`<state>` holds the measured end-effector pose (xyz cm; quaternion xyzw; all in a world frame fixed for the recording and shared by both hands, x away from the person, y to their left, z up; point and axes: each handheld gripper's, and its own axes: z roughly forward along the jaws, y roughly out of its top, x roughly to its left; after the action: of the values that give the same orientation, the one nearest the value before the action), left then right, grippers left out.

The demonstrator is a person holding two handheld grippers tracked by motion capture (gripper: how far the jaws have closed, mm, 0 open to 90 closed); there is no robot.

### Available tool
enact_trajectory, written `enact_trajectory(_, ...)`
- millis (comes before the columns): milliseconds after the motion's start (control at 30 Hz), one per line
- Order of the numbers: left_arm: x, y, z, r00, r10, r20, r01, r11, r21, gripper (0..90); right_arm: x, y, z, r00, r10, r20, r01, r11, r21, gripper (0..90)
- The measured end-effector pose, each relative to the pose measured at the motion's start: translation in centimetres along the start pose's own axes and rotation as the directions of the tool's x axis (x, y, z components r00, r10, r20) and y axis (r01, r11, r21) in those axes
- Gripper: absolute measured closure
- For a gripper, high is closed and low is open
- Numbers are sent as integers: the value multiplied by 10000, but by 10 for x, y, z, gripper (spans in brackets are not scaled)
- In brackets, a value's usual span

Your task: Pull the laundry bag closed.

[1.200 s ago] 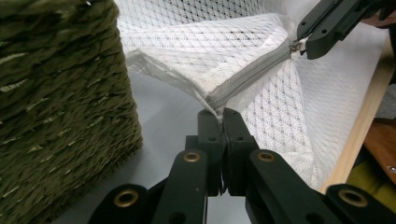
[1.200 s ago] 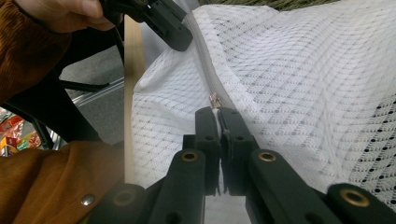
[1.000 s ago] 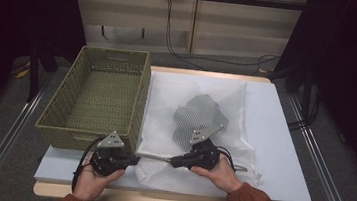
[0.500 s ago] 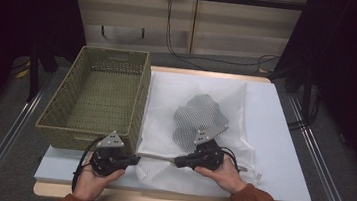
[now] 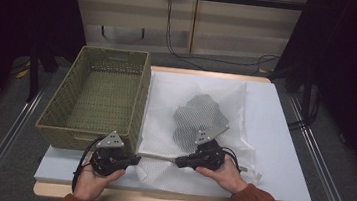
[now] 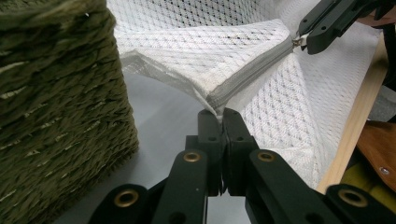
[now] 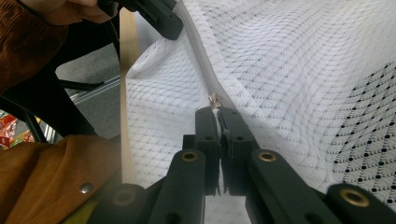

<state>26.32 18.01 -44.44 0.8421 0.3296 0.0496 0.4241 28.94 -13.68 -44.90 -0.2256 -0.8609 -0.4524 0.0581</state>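
White mesh laundry bag (image 5: 198,128) lying flat on the pale surface (image 5: 282,141), just beside an olive woven basket (image 5: 97,97) whose interior holds nothing. Inside the bag, a grey perforated garment (image 5: 198,118) shows through the mesh. The left gripper (image 5: 132,158) has its fingers clenched on the bag's corner at the zipper's end (image 6: 215,106); the right gripper (image 5: 176,160) has its fingers clenched on the zipper pull (image 7: 214,101). The zipper (image 6: 254,70) runs taut between them along the bag's near edge.
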Motion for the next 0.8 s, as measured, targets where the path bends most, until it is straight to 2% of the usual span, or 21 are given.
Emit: enact_trajectory(800,2,-1,-1,10000,-26,35,26,10000,39,881,-4,-9,-15,9993,133,339,-130,9999,-74,868)
